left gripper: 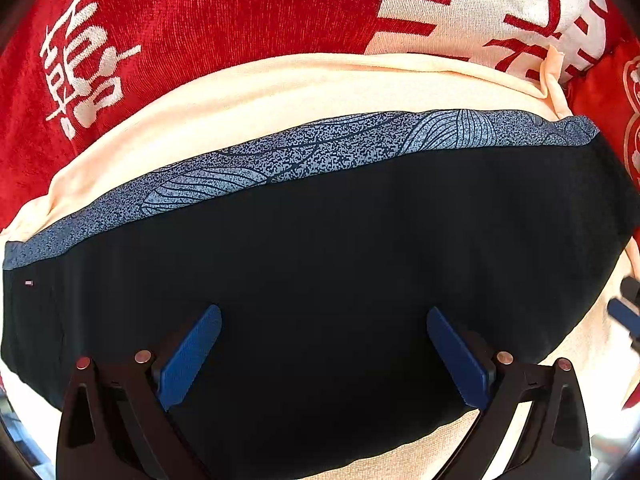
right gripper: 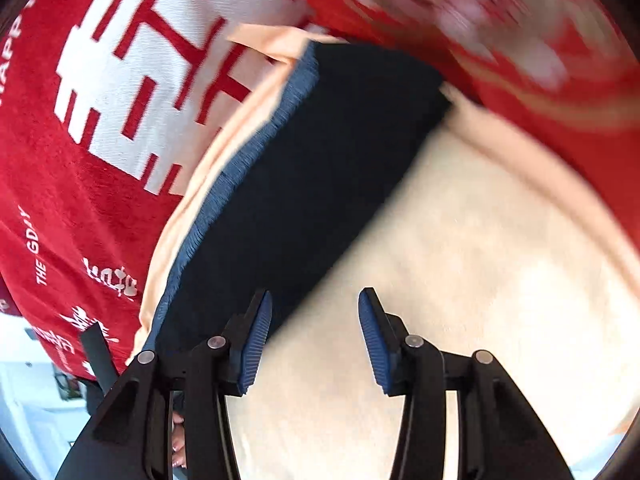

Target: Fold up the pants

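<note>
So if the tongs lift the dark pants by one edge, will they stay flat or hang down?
Probably hang down: the pants lie limp and flat on the cream cloth. Likely light, since the fabric looks thin. They may drag that loose cloth along.

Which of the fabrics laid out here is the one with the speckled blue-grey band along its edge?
The dark navy pants, lying on top of the pale peach cloth. The peach cloth is plain, and the red blanket underneath carries white lettering instead.
</note>
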Motion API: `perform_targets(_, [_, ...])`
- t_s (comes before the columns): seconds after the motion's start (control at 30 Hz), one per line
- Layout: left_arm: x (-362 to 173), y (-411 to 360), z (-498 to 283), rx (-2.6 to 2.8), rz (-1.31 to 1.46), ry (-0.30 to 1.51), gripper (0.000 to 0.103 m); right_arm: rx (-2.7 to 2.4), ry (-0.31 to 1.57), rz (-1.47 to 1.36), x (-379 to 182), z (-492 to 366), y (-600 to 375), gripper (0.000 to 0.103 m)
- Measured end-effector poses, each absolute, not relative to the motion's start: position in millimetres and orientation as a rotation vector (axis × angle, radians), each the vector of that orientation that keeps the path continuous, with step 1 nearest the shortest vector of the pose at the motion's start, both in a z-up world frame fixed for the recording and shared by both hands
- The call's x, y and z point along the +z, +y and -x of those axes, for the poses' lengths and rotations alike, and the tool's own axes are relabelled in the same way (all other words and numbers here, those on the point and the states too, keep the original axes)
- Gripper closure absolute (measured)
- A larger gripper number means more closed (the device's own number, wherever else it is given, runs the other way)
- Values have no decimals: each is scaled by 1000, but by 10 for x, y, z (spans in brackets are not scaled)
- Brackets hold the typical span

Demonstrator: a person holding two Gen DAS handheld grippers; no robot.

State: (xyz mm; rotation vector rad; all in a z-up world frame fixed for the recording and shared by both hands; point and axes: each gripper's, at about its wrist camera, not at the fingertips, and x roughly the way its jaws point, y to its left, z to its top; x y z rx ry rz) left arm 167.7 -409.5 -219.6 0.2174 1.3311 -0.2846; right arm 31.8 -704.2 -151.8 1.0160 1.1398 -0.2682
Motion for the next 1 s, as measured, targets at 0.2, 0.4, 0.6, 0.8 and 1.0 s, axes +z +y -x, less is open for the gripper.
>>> perform_targets(0.2, [-2207, -4134, -1700, -276, -220, 1335, 0, -261, 1081, -1085, -1594, -311, -7039, 54])
perform_targets(0.4, [-2209, -4150, -1688, -271, -220, 1334, 0, -234, 1018, -1136, -1646, -325, -7106, 52])
perform_targets(0.6, [-2210, -4149, -1683, -272, -222, 1335, 0, -219, 977, -1190, -1693, -279, -7142, 52])
perform_targets(0.8, [-2209, -4142, -1678, -272, -223, 1336, 0, -223, 944, -1188, -1706, -281, -7165, 52])
perform_targets(1.0, [-2209, -4149, -1683, -269, -221, 1337, 0, -236, 901, -1225, -1744, -302, -7232, 52])
